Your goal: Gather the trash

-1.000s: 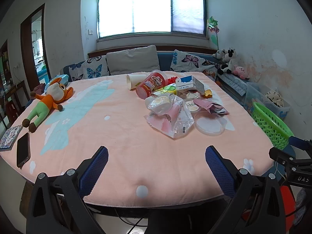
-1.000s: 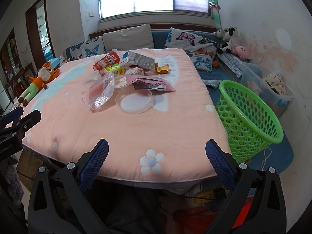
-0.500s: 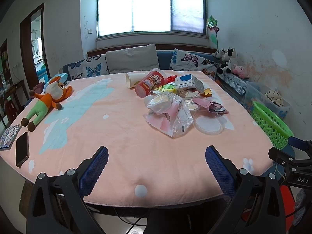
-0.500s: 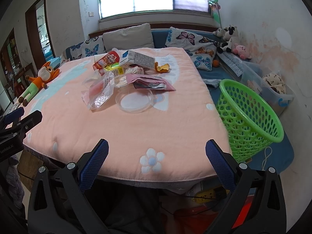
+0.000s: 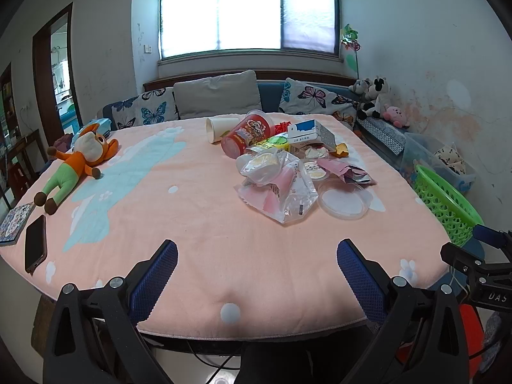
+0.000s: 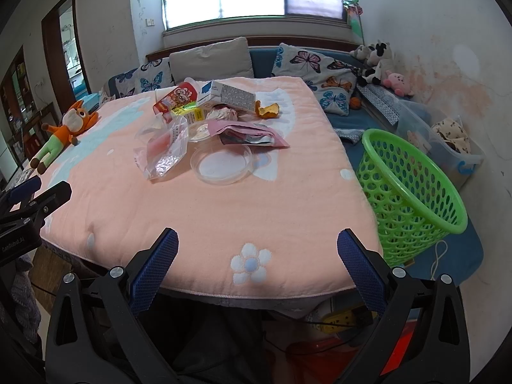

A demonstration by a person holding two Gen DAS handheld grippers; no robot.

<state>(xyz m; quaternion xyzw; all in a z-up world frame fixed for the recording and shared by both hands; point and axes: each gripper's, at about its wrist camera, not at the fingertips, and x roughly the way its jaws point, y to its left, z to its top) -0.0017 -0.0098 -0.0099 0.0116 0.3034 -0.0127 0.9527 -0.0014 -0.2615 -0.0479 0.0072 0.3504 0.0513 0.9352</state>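
A heap of trash lies on the pink-covered table (image 5: 198,243): a clear plastic bag (image 5: 281,192), a clear round lid (image 5: 344,200), a red snack cup (image 5: 246,136), a white paper cup (image 5: 219,128), a blue-white carton (image 5: 312,132) and a pink wrapper (image 5: 344,169). The right wrist view shows the same bag (image 6: 166,150), lid (image 6: 222,163), carton (image 6: 228,94), wrapper (image 6: 252,134) and an orange peel (image 6: 268,109). A green basket (image 6: 412,188) stands right of the table. My left gripper (image 5: 256,265) and right gripper (image 6: 256,256) are open and empty at the table's near edge.
An orange-green plush toy (image 5: 78,160), a phone (image 5: 35,248) and a small book (image 5: 16,222) lie on the table's left side. A sofa with butterfly cushions (image 5: 217,99) stands behind. A clear storage box (image 6: 448,140) sits by the right wall.
Both grippers have edged slightly forward over the table's near edge. The trash has not moved.
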